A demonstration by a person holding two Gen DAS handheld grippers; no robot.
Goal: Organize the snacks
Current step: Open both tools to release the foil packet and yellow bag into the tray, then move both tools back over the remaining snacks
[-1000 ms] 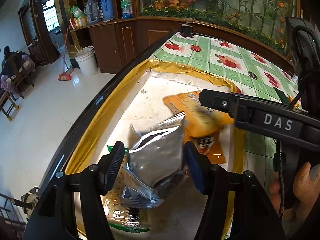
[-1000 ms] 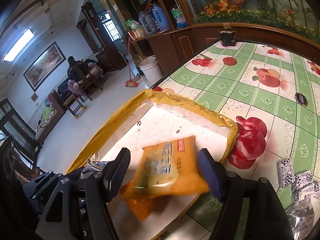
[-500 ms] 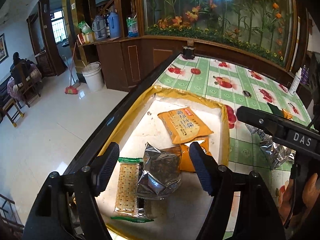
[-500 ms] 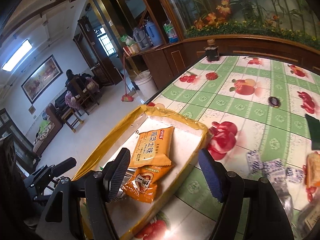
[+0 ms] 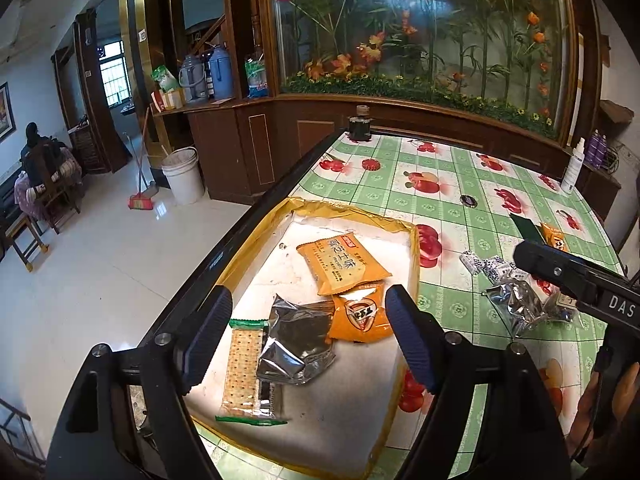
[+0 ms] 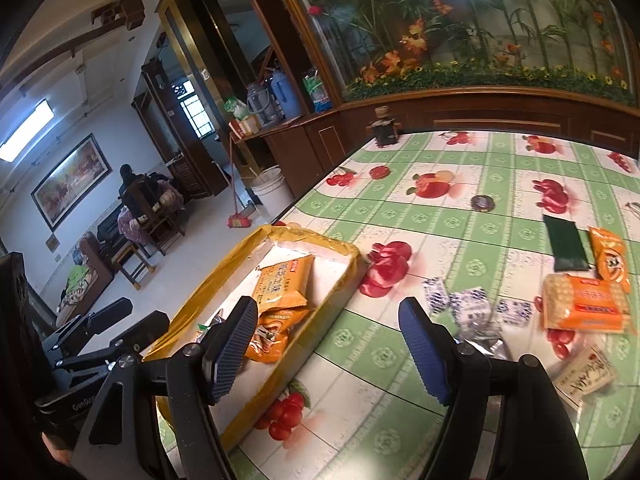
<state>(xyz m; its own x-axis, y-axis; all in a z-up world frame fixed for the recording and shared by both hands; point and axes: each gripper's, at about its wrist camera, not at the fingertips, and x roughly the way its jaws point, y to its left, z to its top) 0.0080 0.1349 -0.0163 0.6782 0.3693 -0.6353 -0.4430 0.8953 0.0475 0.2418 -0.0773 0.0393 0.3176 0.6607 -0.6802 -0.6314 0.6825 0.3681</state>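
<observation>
both grippers' jaws are opening with nothing between them. the left gripper point(image 5: 308, 332) hangs over the yellow-rimmed tray point(image 5: 414, 264) at the table's left edge, which holds a cracker pack point(image 5: 246, 364), a silver pouch point(image 5: 296, 344) and two orange packets point(image 5: 340, 264). the right gripper point(image 6: 326, 344) hangs above the fruit-print tablecloth point(image 6: 460, 208); loose snacks point(image 6: 580, 304) lie toward the right edge.

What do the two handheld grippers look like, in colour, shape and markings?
Both are black frames with silver screws. The left gripper and right gripper carry dark blue ribbed pads. The right one's body shows white letters "DAS"; a black cable hangs below it.
</observation>
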